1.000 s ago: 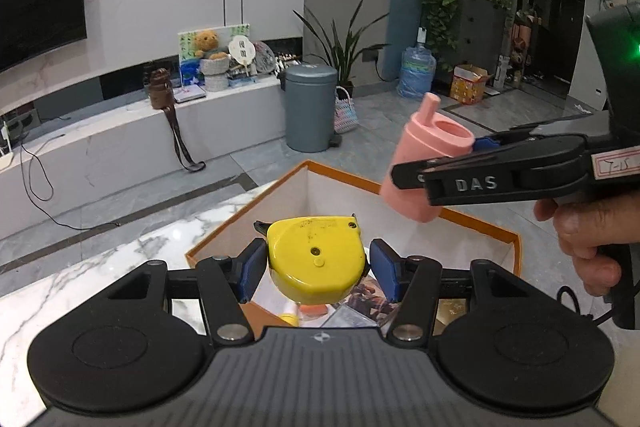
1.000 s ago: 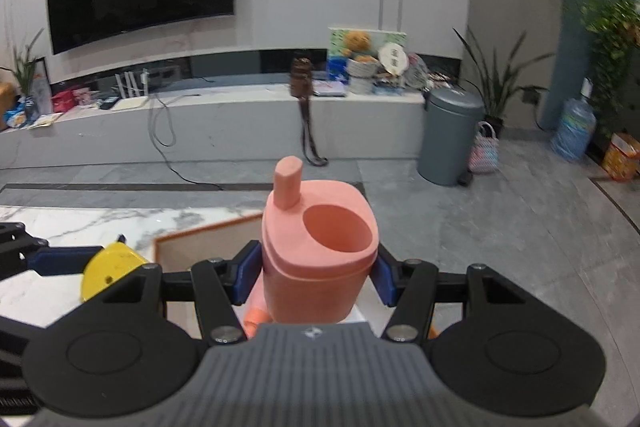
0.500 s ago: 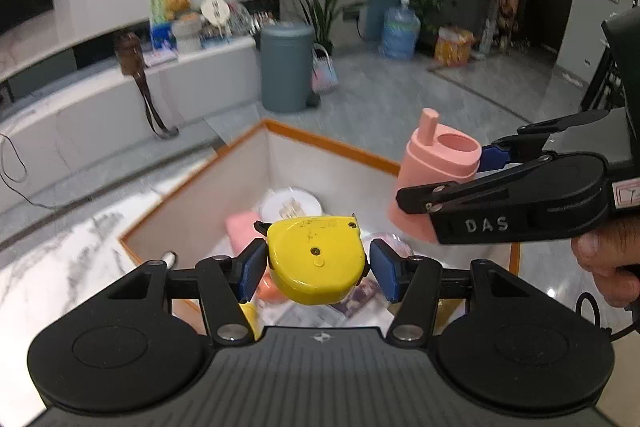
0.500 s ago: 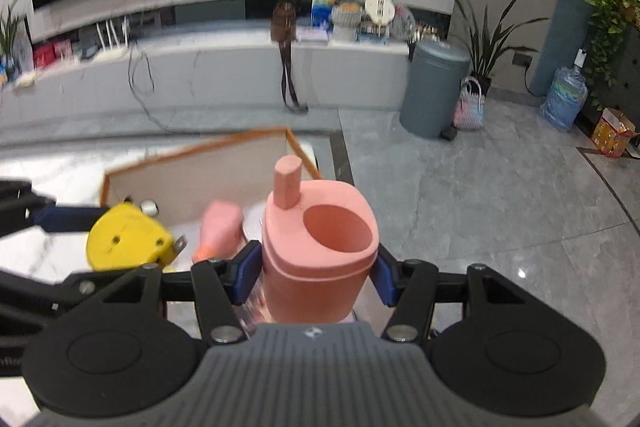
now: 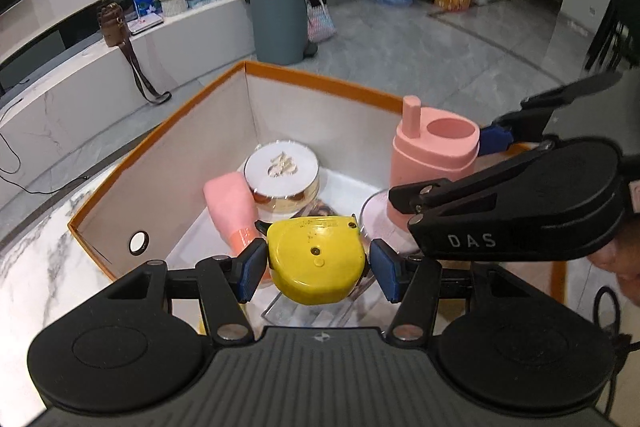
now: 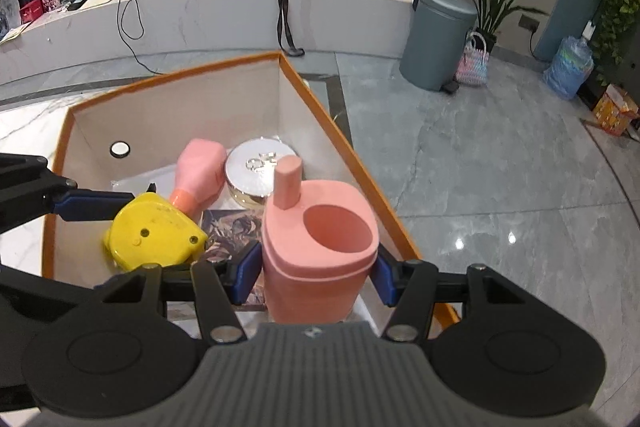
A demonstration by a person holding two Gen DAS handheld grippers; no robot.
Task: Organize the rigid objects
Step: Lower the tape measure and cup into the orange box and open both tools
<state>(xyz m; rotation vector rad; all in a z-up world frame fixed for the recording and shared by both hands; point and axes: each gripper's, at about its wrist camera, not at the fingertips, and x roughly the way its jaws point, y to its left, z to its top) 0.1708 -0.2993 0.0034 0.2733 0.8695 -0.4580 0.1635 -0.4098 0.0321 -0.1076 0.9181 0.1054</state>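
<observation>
My left gripper (image 5: pixel 316 269) is shut on a yellow tape measure (image 5: pixel 316 261), which hangs over the orange-rimmed box (image 5: pixel 320 81). Beside it, my right gripper (image 6: pixel 316 269) is shut on a pink cup with a spout (image 6: pixel 318 247), held upright above the box's right side. The same cup (image 5: pixel 434 151) shows at the right in the left wrist view, and the tape measure (image 6: pixel 154 233) shows at the left in the right wrist view. Inside the box lie a pink bottle (image 5: pixel 234 209), a round white tin (image 5: pixel 282 175) and a printed card (image 6: pixel 230 229).
The box sits on a white marble table (image 5: pixel 36 267) near its edge, with grey floor beyond. A grey bin (image 6: pixel 436 39) and a long white bench (image 6: pixel 200 15) stand further back. A hand (image 5: pixel 618 265) holds the right gripper.
Both grippers have tilted down and sunk toward the box, still holding their objects. The box's inside and its contents have come into view.
</observation>
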